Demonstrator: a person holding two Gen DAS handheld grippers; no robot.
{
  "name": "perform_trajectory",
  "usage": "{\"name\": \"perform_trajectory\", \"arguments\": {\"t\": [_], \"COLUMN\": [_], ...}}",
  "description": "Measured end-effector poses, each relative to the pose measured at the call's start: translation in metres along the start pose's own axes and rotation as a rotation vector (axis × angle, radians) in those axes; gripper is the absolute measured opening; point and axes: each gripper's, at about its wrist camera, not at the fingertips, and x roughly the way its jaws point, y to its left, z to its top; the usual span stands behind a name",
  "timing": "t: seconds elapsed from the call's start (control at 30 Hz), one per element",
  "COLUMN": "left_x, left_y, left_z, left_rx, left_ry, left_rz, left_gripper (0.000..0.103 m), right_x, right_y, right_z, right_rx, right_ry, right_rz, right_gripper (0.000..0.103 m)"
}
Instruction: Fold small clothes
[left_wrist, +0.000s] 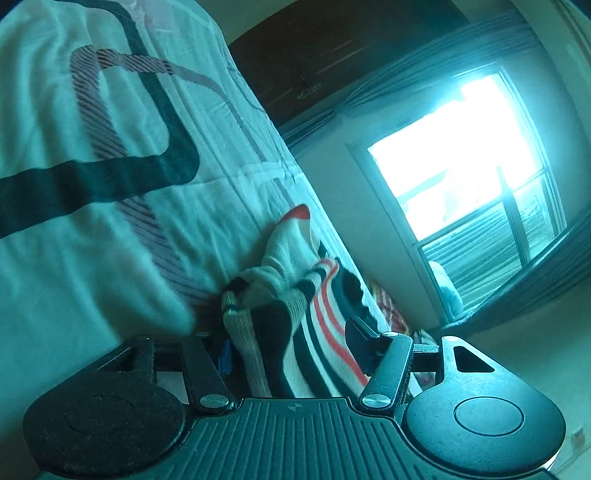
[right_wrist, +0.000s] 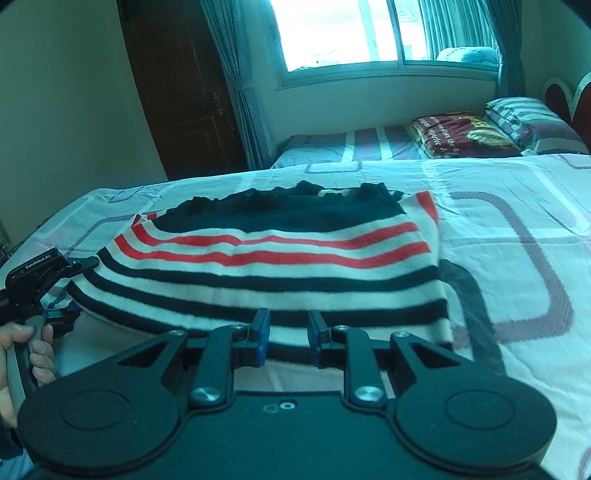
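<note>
Fuzzy knit striped sweater (right_wrist: 280, 266), smooth cotton bedsheet (right_wrist: 517, 229), matt plastic tongs (right_wrist: 288, 332)

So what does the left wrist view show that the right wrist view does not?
Only the left wrist view shows cloth bunched between the left tongs, which look open around it. Only the right wrist view shows the striped sweater spread flat, the right tongs at its near hem, and folded blankets. Both show the sweater, bedsheet and window.
</note>
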Motion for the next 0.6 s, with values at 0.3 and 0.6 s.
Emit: {"name": "perform_trajectory", "arguments": {"t": [0.3, 0.6], "left_x": [0.016, 0.009], "left_y": [0.012, 0.027], "left_z": [0.009, 0.003], "left_rx": [-0.088, -0.14], "left_ry": [0.005, 0.0], "left_rz": [0.002, -0.074], "left_gripper": [0.024, 0.02], "right_x": [0.067, 0.1], "right_y": [0.029, 0.043], "right_z": [0.027, 0.026], "right_rx": [-0.025, -0.071], "right_ry": [-0.001, 0.066], "right_rz": [0.056, 0.073], "right_gripper": [0.005, 0.003]}}
